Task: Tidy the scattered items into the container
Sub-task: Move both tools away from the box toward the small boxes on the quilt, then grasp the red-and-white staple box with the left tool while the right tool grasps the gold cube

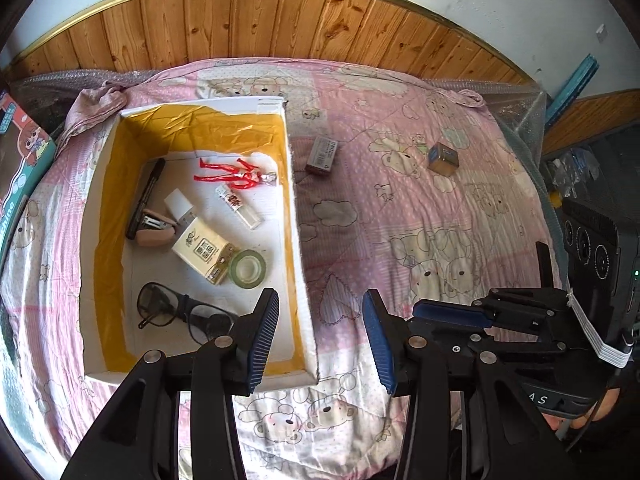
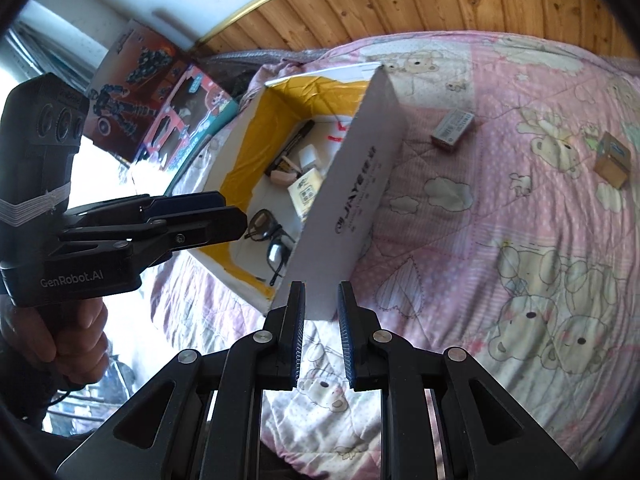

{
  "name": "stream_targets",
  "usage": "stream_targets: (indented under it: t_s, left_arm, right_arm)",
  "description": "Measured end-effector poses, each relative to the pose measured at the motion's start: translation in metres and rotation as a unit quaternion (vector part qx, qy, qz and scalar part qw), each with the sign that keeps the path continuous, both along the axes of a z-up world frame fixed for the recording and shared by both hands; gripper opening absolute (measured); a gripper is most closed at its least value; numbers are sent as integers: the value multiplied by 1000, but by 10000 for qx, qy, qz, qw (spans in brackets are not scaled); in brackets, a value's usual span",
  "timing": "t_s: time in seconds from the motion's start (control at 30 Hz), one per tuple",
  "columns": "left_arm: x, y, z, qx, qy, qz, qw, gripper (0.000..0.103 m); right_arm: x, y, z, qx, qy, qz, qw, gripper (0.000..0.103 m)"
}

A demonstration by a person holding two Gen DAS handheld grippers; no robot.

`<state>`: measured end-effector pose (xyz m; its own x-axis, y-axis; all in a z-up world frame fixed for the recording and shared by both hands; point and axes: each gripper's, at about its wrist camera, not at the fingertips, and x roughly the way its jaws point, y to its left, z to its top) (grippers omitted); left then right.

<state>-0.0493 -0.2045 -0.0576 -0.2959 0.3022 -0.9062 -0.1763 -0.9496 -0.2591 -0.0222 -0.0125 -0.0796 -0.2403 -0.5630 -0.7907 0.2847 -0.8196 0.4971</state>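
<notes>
The left hand-held gripper (image 1: 320, 340) hangs nearest, its blue-padded jaws spread wide and empty above the near right corner of the white box (image 1: 298, 216), one finger over the box floor and the other over the bed (image 1: 420, 216) outside the wall. The box, lined with yellow tape, holds a pair of glasses (image 1: 182, 314) at the near end, a roll of clear tape (image 1: 248, 269), a cream card box (image 1: 202, 250), a pink stapler (image 1: 154, 230), a black marker (image 1: 146, 198), a small white block (image 1: 180, 204), a clear tube (image 1: 240, 206) and a red figure (image 1: 232, 174). The right hand-held gripper (image 2: 322, 336) has its jaws parted by a narrow gap, nothing held, with the box's near corner just ahead of the tips. Two things lie loose on the pink quilt, well beyond both grippers: a grey staple box (image 1: 322, 155) just right of the container's far wall, and a small brown-and-blue carton (image 1: 443, 159) further right
</notes>
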Motion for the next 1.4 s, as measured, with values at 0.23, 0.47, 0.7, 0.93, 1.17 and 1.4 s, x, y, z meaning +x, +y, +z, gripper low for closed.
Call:
stream_targets:
  t_s: [0.23,0.47,0.7,0.93,1.17,1.4]
  left_arm:
    - [-39,47,-3,-32,75,-255,9996,49]
    - [-97,81,-24,-211,97,-136,9996,53]
    - [-152,101,-73,-632,-153,-143,9978,54]
    - [-195,104,-117,-591,-532,179,9967,54]
    - [-224,103,-150,-677,-738,317,9945,54]
    - [-236,109,-178,-1002,-696,277,9921,62]
  right_arm:
    - [-19,72,3,158,24,-1035,9945,19]
    - [-48,124,2,375,85,-1908,9809,34]
    - [-92,163,-8,900,188,-2688,9588,47]
    - [-148,195,-45,1425,46,-3183,9372,50]
    - [-194,210,-86,1990,-164,-3282,9232,50]
    - [-219,220,-113,2171,-245,-3383,9153,63]
